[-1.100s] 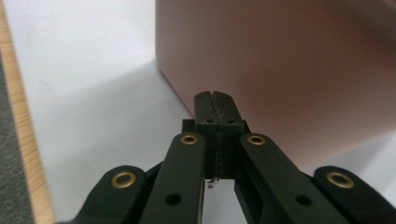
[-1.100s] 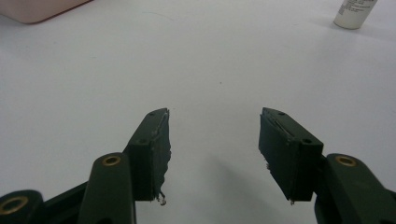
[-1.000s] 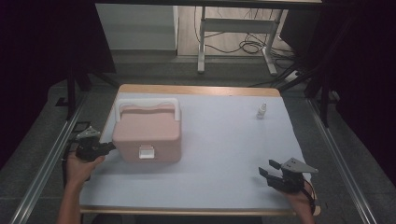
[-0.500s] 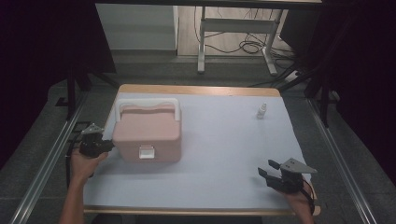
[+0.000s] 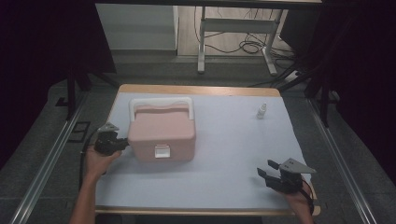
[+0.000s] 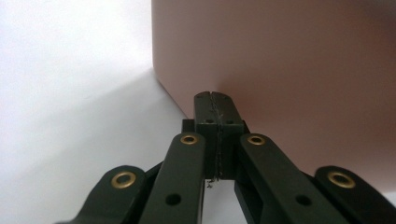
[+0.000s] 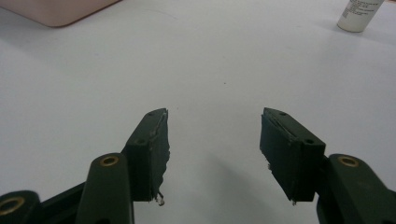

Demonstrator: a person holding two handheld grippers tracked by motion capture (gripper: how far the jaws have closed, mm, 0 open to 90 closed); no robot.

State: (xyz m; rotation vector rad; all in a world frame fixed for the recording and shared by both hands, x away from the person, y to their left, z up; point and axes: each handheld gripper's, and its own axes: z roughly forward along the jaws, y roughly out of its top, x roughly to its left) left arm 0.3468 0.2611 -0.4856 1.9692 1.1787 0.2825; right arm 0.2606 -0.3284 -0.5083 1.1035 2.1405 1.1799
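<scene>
A pink box [image 5: 161, 129] with a white handle [image 5: 161, 101] and a white front latch stands on the left half of the white table. My left gripper [image 5: 122, 144] is at the box's left side, its tips against or just short of the wall. In the left gripper view its jaws are pressed together, shut on nothing, with the pink box [image 6: 289, 70] wall right ahead of the left gripper [image 6: 215, 97]. My right gripper [image 5: 265, 169] rests near the table's front right, jaws wide apart; the right gripper [image 7: 213, 126] is open and has bare table between its fingers.
A small white bottle [image 5: 262, 110] stands at the far right of the table, also at the top right of the right gripper view as the bottle [image 7: 358, 14]. A metal rail [image 5: 42, 172] runs along the left of the table. A desk frame and cables lie beyond the far edge.
My left hand and gripper moved rightward and slightly away from me, up to the box's left side. The right gripper has stayed where it was.
</scene>
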